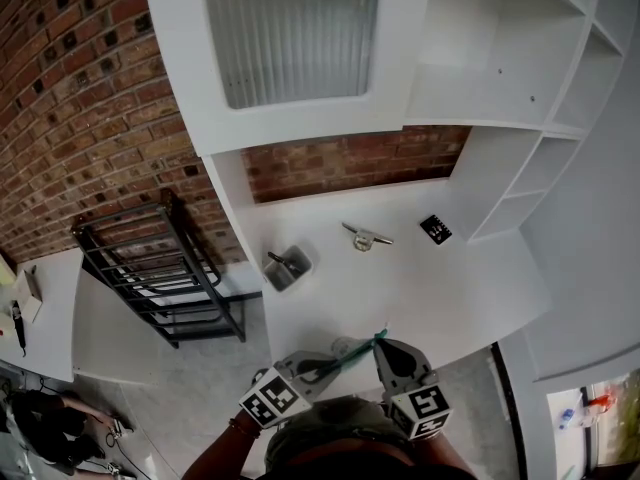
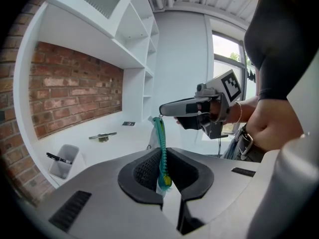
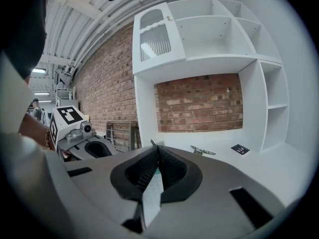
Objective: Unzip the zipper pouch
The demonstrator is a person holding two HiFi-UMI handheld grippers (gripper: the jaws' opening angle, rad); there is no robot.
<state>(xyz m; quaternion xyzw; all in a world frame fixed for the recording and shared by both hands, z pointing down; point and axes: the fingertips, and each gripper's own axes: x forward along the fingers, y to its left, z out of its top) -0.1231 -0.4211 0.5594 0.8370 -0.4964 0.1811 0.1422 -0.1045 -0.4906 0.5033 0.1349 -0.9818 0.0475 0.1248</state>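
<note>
A clear zipper pouch [image 1: 345, 349] with a teal zipper [image 2: 160, 146] hangs in the air between both grippers, above the front edge of the white counter [image 1: 420, 288]. My left gripper [image 2: 165, 158] is shut on the lower end of the teal zipper strip. The strip runs up from there to my right gripper [image 2: 161, 110], whose closed tips pinch the zipper pull [image 2: 157, 118]. In the right gripper view the right gripper [image 3: 157, 157] has its jaws together, with a sliver of clear plastic showing between them. The left gripper [image 3: 97, 149] lies close at its left.
On the counter stand a grey pen holder [image 1: 287, 267] with a pen, a metal clip-like object [image 1: 366, 236] and a small black card [image 1: 435, 229]. A black metal rack [image 1: 160, 273] stands to the left by the brick wall. White shelves [image 1: 540, 168] rise at the right.
</note>
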